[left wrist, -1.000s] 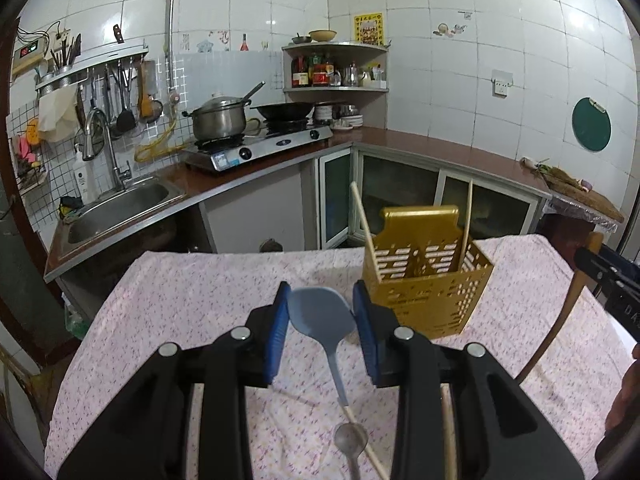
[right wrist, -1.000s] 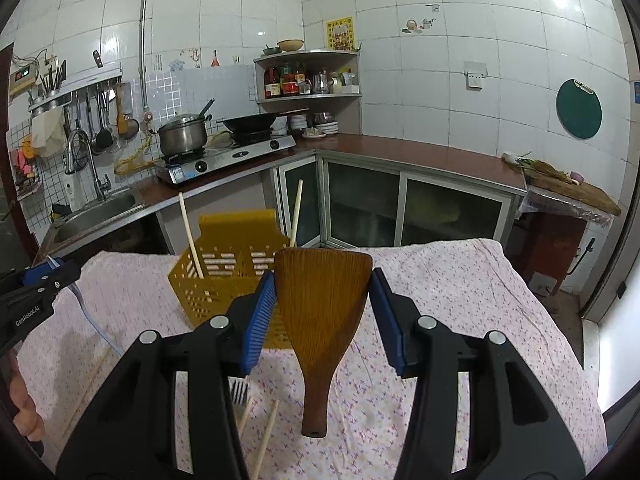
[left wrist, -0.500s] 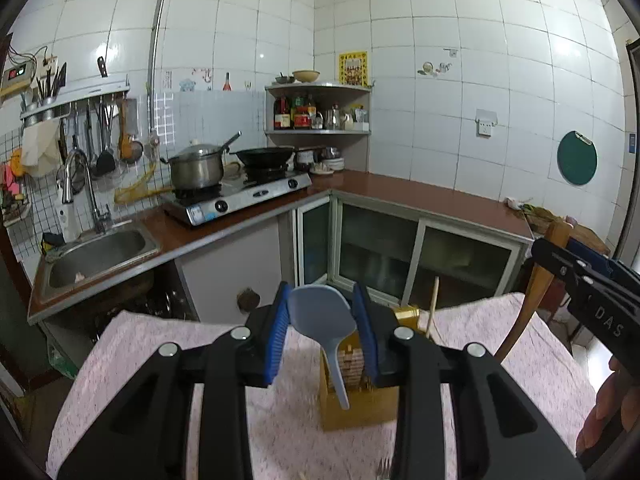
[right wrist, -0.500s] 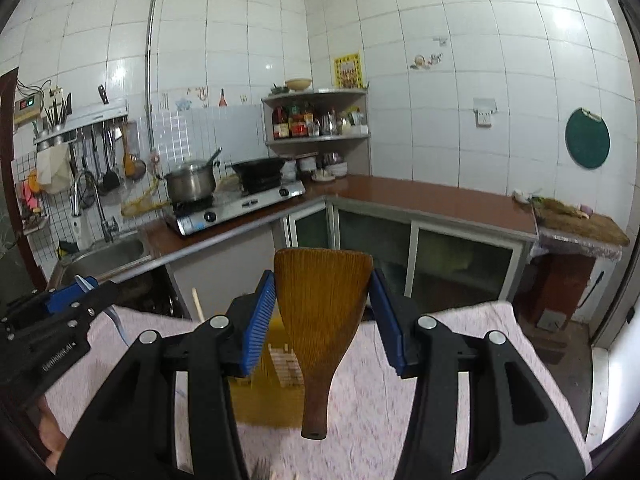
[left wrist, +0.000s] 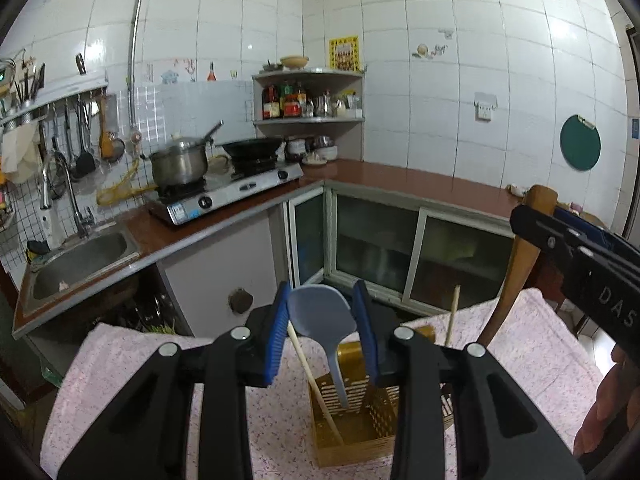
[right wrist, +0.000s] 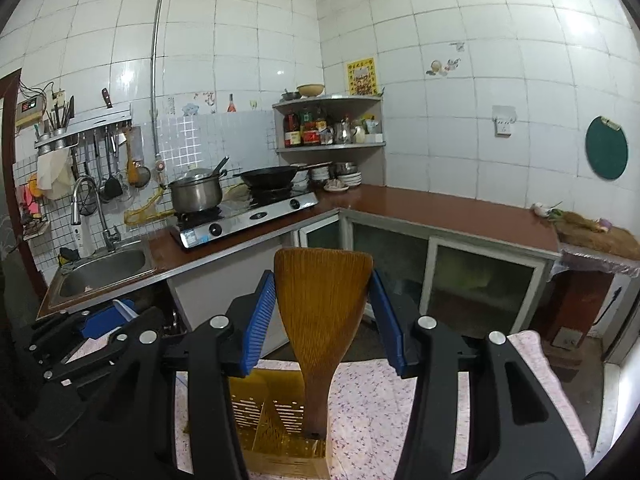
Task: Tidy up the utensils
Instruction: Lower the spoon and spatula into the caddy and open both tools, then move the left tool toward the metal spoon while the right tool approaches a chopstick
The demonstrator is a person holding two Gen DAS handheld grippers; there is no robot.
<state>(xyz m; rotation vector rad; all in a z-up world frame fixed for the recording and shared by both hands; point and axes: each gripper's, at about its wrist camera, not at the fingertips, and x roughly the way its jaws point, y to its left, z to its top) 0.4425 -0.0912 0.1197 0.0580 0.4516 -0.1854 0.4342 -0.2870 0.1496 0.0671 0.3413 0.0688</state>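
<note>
Left wrist view first: the left gripper is clamping a pale blue plastic ladle by its bowl, both blue pads pressing on either side, and the handle is hanging down so its tip is sitting just above the open top of the yellow slotted utensil holder. That holder is standing on the pink floral tablecloth, and 2 chopsticks are already leaning inside it, 1 slanting to the left and 1 rising near the right wall. Over at the right edge of this view the right gripper is showing from the side, with a person's hand wrapped around it (only fingers are visible). Switching to the right wrist view: the right gripper is pinching a wooden spatula across its broad blade, jaws spread fairly wide to fit it, and the spatula's handle is pointing down with its end hovering right over the holder's rim; whether it is touching the rim, hard to call. Behind everything, a steel pot and a black wok are sitting on the gas stove, and the sink is lying to the left along the brown counter.
</note>
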